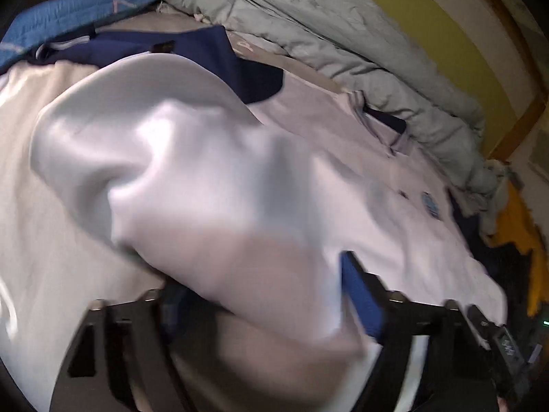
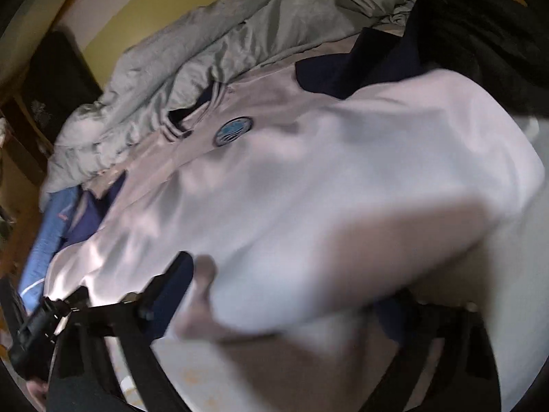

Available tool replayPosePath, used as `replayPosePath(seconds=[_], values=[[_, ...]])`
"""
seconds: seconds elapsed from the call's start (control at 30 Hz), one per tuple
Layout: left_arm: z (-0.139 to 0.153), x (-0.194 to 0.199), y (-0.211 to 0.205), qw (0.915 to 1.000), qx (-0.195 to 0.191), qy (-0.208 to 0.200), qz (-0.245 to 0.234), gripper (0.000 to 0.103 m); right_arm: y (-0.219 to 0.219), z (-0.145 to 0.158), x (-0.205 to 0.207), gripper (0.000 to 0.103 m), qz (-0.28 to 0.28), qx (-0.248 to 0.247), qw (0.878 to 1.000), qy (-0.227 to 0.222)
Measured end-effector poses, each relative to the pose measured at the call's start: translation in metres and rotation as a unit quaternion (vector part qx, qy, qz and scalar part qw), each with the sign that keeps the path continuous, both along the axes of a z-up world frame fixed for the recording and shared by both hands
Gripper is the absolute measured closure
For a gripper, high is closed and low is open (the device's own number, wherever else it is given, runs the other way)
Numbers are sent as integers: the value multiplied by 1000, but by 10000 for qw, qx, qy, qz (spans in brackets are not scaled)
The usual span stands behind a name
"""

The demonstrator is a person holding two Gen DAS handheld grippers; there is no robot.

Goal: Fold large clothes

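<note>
The white shirt lies spread on the bed, collar end up against the rumpled grey duvet, its navy shoulder panels showing on the side toward that duvet. Starting on the left, the left gripper has a thick fold of the shirt's white cloth bunched between its blue-padded fingers and raised off the rest of the garment; the jaws are closed down on it. Over to the right, the right gripper likewise pinches a lifted flap of the same shirt, with the round blue badge lying between the flap and the duvet. To me this looks like the hem being carried up toward the collar, a fold under way. Next, both hands should travel together toward the duvet, lay the edge down square short of the collar, then let go.
</note>
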State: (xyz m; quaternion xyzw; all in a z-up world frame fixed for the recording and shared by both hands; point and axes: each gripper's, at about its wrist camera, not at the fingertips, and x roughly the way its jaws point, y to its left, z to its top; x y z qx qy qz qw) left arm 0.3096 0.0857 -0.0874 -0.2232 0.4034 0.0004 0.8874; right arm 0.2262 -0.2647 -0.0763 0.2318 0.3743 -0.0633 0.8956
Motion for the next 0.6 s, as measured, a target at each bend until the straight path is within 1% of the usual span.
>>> replayPosePath(seconds=[0.03, 0.07, 0.1, 0.13, 0.17, 0.2, 0.27, 0.33, 0.4, 0.43, 0.5, 0.53, 0.6], values=[[0, 3, 0, 9999, 107, -92, 34, 53, -3, 0, 2, 37, -76, -69, 9999, -5], [0, 2, -1, 9998, 102, -142, 24, 61, -7, 0, 3, 58, -134, -57, 9999, -15], [2, -1, -1, 9997, 105, -201, 2, 75, -12, -2, 2, 69, -157, 68, 9998, -48], [4, -6, 0, 9995, 98, -286, -25, 83, -18, -4, -1, 83, -161, 314, 9993, -140], [11, -17, -1, 9989, 135, -447, 16, 85, -21, -5, -3, 92, -140, 480, 9985, -204], [17, -23, -3, 9984, 168, -544, 43, 87, -22, -4, -6, 93, -123, 522, 9983, -235], [31, -48, -3, 9970, 262, -718, 109, 88, -15, 5, -16, 95, 12, 229, 9994, -261], [36, -70, 4, 9968, 173, -766, 117, 88, -8, 14, -32, 95, 125, 26, 9995, -281], [35, -91, 12, 9980, 54, -631, 66, 88, -4, 23, -53, 95, 164, 65, 9995, -243], [33, -104, 16, 9986, 3, -519, 54, 88, -3, 26, -68, 95, 148, 145, 9995, -241], [30, -123, 21, 9990, -86, -433, 75, 88, 2, 28, -99, 95, 115, 229, 9995, -208], [30, -132, 21, 9990, -59, -432, 75, 88, 6, 28, -107, 95, 122, 147, 9997, -149], [32, -155, 16, 9987, 126, -499, -11, 88, 17, 29, -124, 95, 190, -177, 9997, 15]])
